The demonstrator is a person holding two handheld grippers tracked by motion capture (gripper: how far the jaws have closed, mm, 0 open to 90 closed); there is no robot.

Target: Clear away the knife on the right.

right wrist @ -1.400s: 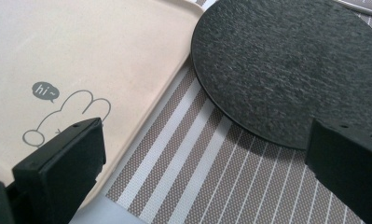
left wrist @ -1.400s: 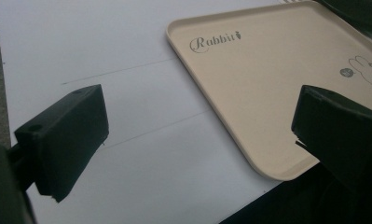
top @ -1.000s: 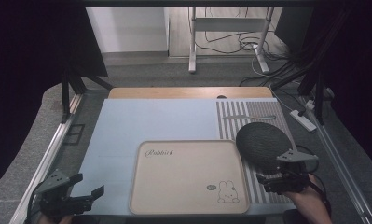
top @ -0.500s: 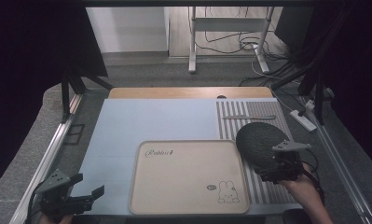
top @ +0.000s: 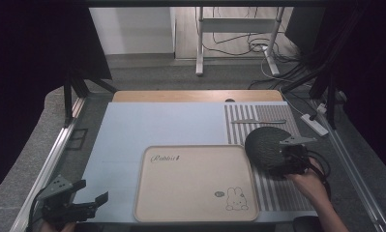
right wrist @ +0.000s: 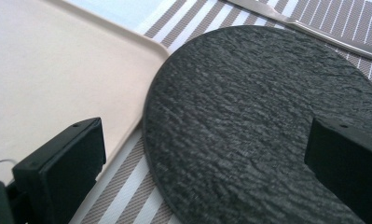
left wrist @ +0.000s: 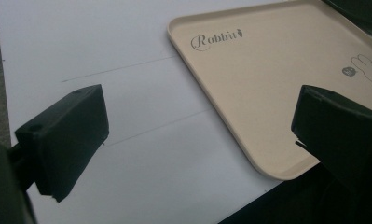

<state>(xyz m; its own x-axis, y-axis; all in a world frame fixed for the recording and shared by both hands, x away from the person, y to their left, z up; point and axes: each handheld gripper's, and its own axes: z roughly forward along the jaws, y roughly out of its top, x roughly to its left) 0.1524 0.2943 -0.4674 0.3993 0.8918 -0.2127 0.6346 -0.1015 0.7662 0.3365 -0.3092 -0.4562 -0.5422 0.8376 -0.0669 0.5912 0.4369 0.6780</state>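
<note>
High view: the right gripper (top: pixel 285 162) sits at the near right edge of a round dark slate plate (top: pixel 265 145), which lies flat on a striped placemat (top: pixel 277 193) on the right side of the tabletop (top: pixel 147 125). The plate's left edge lies at the right rim of a beige tray (top: pixel 190 183); whether it overlaps that rim cannot be told from here. The tray, printed with a rabbit drawing, lies at the near middle of the tabletop. A knife (top: pixel 258 121) lies across the placemat beyond the plate. The left gripper (top: pixel 91 200) is at the near left corner, well apart from the plate, jaws spread and holding nothing.

Left gripper view: the left gripper (left wrist: pixel 197 121) has its jaws spread wide over the pale tabletop (left wrist: pixel 104 46). The tray's (left wrist: pixel 267 88) near corner lies between and beyond them, untouched.

Right gripper view: the right gripper (right wrist: pixel 207 158) has its jaws spread wide, one over the tray (right wrist: pixel 48 74) side, one over the slate plate (right wrist: pixel 249 116). The plate fills the gap between them and rests on the striped placemat (right wrist: pixel 127 186), its edge just beside the tray's corner. Nothing is pinched. The knife (right wrist: pixel 305 23) lies beyond the plate.
</note>
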